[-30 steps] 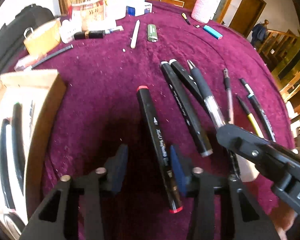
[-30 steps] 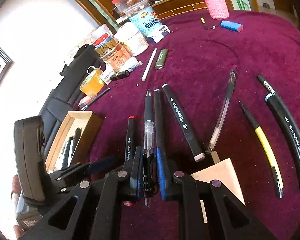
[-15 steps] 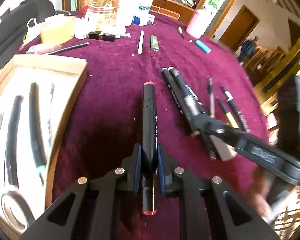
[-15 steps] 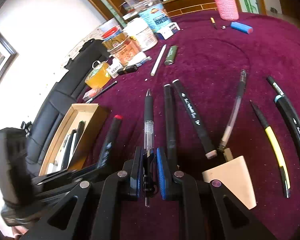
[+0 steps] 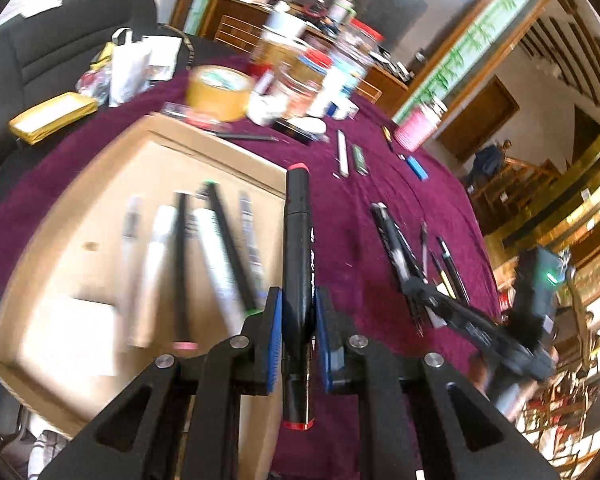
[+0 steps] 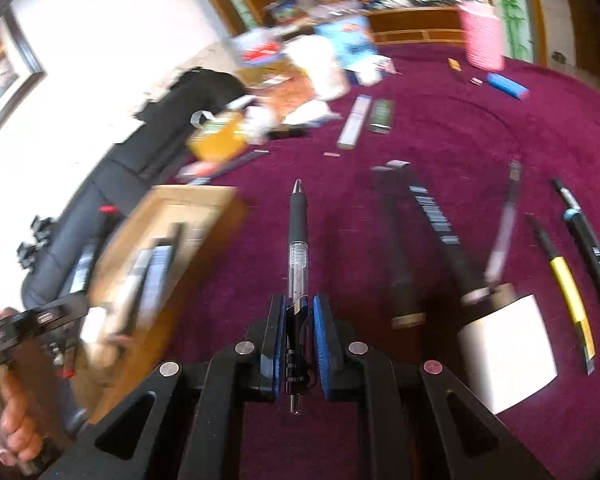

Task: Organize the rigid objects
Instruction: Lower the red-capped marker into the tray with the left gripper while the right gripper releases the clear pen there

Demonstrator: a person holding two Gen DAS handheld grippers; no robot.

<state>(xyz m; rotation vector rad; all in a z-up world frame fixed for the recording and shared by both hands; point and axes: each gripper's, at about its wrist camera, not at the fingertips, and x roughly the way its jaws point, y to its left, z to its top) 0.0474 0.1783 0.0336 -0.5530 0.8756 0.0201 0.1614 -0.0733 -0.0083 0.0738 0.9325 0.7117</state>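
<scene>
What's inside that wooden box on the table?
The wooden box holds several pens and markers lying side by side. The blur hides details, and the left gripper covers its near corner.

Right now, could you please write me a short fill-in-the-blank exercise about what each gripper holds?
1. The left gripper is shut on a black marker with ____ end caps.
2. The right gripper is shut on a clear-barrelled ____.
3. The shallow cardboard box rests on a ____ cloth.

Missing words: red; pen; purple
</scene>
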